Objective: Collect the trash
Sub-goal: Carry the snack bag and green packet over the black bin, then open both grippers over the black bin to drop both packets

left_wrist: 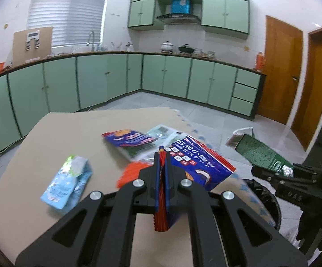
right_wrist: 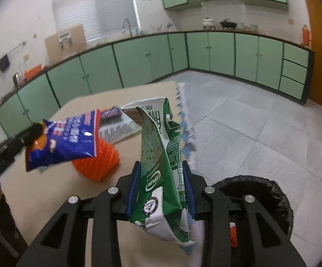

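Note:
My left gripper [left_wrist: 162, 155] is shut on the red-edged end of a blue snack bag [left_wrist: 201, 162], which hangs above the tan tabletop [left_wrist: 49, 138]. In the right wrist view the same blue snack bag [right_wrist: 71, 140] hangs from the left gripper [right_wrist: 31, 133] at the left. My right gripper [right_wrist: 162, 166] is shut on a crumpled green and white drink carton [right_wrist: 158, 155], held upright between the blue pads. From the left wrist view, that green carton [left_wrist: 261, 153] and the right gripper [left_wrist: 281, 173] hang over the black-lined trash bin [left_wrist: 263, 191].
On the table lie a light blue packet [left_wrist: 67, 182], an orange spiky object [right_wrist: 98, 160], another blue wrapper [left_wrist: 129, 138] and a grey packet [left_wrist: 161, 131]. The trash bin [right_wrist: 279, 200] stands on the tiled floor at the table's right edge. Green cabinets line the far walls.

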A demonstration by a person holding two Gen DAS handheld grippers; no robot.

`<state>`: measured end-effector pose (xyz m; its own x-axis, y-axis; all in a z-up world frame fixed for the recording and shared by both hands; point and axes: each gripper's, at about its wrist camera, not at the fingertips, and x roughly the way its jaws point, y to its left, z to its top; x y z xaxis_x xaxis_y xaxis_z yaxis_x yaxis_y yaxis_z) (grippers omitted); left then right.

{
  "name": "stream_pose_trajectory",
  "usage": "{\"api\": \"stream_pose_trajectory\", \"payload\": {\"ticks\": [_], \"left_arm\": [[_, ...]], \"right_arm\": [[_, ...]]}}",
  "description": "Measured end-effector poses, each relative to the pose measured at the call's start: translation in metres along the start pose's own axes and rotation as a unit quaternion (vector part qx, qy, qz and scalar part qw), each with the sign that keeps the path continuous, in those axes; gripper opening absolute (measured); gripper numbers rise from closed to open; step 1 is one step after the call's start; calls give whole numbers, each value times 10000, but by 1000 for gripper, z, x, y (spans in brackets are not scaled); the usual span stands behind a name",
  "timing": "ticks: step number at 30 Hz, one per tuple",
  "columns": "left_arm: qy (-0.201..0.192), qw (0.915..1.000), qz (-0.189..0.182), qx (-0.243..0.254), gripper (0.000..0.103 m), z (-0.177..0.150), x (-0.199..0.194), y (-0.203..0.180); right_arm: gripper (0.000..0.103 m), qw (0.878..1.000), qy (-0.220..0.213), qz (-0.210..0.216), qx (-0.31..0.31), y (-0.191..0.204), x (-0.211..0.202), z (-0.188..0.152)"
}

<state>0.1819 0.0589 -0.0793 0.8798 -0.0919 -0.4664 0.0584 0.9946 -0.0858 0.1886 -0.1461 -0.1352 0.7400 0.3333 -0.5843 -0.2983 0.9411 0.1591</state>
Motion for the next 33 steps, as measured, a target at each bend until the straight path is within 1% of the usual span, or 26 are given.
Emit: {"api": "stream_pose_trajectory", "payload": {"ticks": [5, 10, 14, 17, 22, 28, 30, 32, 33], "left_arm": [[-20, 9989, -434, 157, 2, 6, 8, -37], [-38, 9959, -848, 299, 2, 11, 20, -78], [21, 9920, -1190, 425, 2, 11, 35, -115], [136, 9886, -1389, 563, 2, 8, 49, -144], [419, 9838, -1558, 783, 3, -4, 77, -181], [705, 9799, -1576, 1002, 3, -14, 111, -211], [807, 9785, -1587, 1045, 5, -16, 121, -218], [939, 9764, -1610, 1091, 20, -17, 131, -223], [977, 9760, -1614, 1090, 22, -17, 133, -225]], "right_arm": [[36, 9987, -208, -310, 352, -37, -32, 2], [36, 9948, -330, -720, 647, -73, -58, -3], [36, 9905, -331, -1004, 880, -101, -68, -11], [36, 9864, -252, -1214, 1082, -124, -70, -20], [36, 9801, -54, -1440, 1368, -158, -61, -33], [37, 9744, 212, -1601, 1565, -186, -40, -51], [39, 9732, 281, -1607, 1621, -193, -33, -56], [41, 9726, 327, -1637, 1615, -198, -28, -59], [43, 9726, 347, -1644, 1608, -199, -25, -60]]}}
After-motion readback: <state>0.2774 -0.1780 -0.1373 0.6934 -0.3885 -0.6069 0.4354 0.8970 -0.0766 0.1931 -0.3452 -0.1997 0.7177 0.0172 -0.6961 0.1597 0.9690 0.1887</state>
